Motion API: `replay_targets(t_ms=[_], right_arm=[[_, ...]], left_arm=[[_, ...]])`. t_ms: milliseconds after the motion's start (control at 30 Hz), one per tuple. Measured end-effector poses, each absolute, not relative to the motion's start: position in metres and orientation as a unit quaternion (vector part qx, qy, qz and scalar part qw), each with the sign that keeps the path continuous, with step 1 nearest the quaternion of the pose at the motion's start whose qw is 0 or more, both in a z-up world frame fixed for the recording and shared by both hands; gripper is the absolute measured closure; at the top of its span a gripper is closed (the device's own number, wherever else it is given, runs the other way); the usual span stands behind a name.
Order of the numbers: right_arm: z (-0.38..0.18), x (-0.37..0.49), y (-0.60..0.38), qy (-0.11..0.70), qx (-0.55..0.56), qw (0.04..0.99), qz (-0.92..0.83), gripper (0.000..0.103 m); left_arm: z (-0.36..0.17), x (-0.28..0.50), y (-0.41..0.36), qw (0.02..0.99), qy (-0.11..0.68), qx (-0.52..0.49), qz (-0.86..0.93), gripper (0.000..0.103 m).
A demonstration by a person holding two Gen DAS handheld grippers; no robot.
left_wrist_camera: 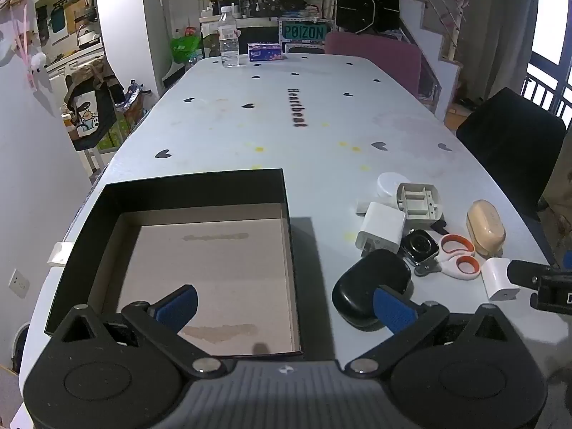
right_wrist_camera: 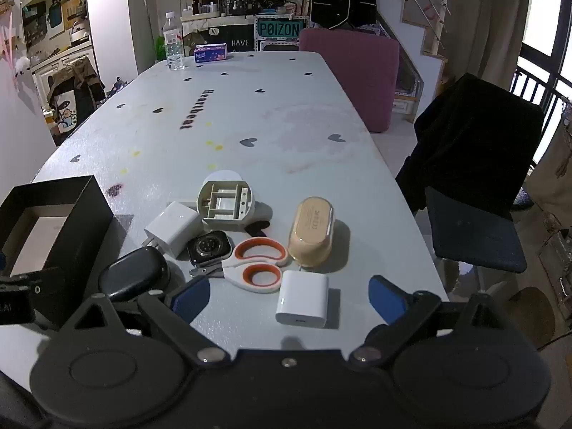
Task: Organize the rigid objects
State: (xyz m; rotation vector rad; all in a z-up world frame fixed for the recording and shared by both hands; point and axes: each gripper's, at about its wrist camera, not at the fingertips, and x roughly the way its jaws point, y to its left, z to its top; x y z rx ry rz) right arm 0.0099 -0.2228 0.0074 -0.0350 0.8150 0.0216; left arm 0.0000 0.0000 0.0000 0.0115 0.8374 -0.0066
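Nothing boxed yet; both hand-held grippers, left (left_wrist_camera: 286, 309) and right (right_wrist_camera: 289, 296), gape empty. Next I'd close on the charger (right_wrist_camera: 303, 298), then carry it to the box (left_wrist_camera: 200, 193).

"Heartbeat" printed in black on table (left_wrist_camera: 250, 125). "POIZON" on teal sign (left_wrist_camera: 304, 32) behind. "HAVE" on dark box (right_wrist_camera: 240, 43).

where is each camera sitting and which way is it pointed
Left wrist: sits on the left claw, looking down the table over the open black box; its own blue fingertips show, spread, holding nothing.
Right wrist: sits on the right claw, facing the heap of small things, with a white charger between its open fingertips.
Shared: the scissors, black case, tan case, box, water bottle.
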Motion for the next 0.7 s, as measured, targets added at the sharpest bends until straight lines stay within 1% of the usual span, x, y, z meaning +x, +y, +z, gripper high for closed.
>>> replay_targets(t_ms=[700], right_arm=[[0.0065, 0.0098, -0.2228, 0.397, -0.019, 0.917, 0.01, 0.007]], left_arm=[[-0.0001, 0.0001, 0.0, 0.913, 0.408, 0.007, -0.002, 0.0]])
